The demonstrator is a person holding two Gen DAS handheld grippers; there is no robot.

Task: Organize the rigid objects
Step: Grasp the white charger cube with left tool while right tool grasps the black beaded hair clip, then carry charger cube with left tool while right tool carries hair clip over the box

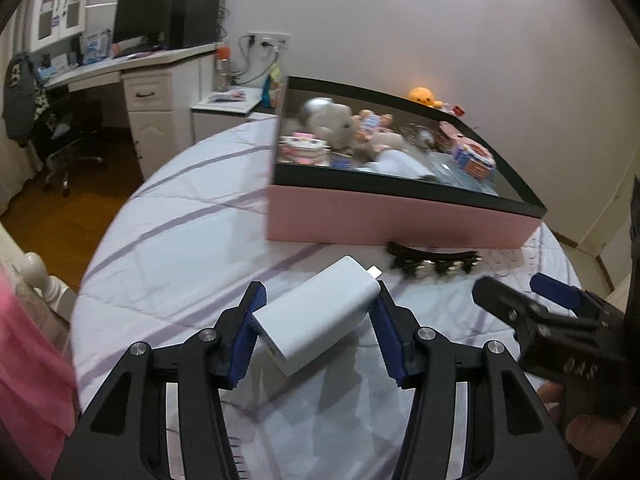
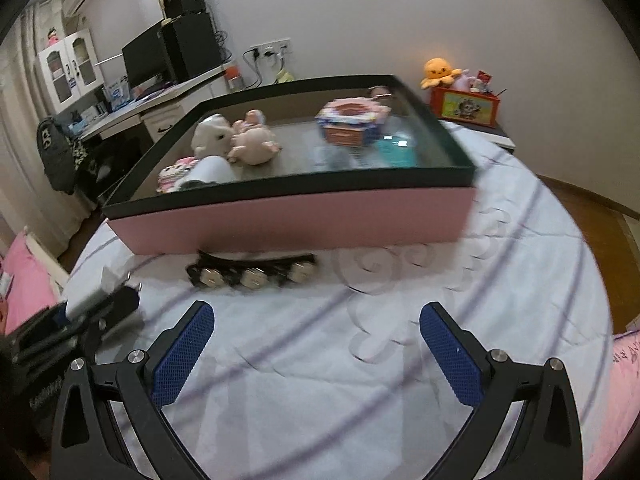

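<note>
White and boxy, the power bank [image 1: 320, 320] sits clamped between the blue pads [image 1: 250, 334] of my left gripper [image 1: 316, 322], lifted a little above the striped bedsheet [image 1: 180, 248]. Ahead lies a black hair clip [image 1: 434, 262], just in front of the pink box [image 1: 400, 216] full of toys. My right gripper [image 1: 524, 300] shows at the right edge.

From my right wrist, my right gripper [image 2: 316, 354] stands wide apart and holds nothing, over bare bedsheet [image 2: 400, 360]. The hair clip [image 2: 250, 270] lies beyond it against the pink box [image 2: 300, 220]; my left gripper [image 2: 92, 312] carries the power bank [image 2: 90, 298] at far left.
</note>
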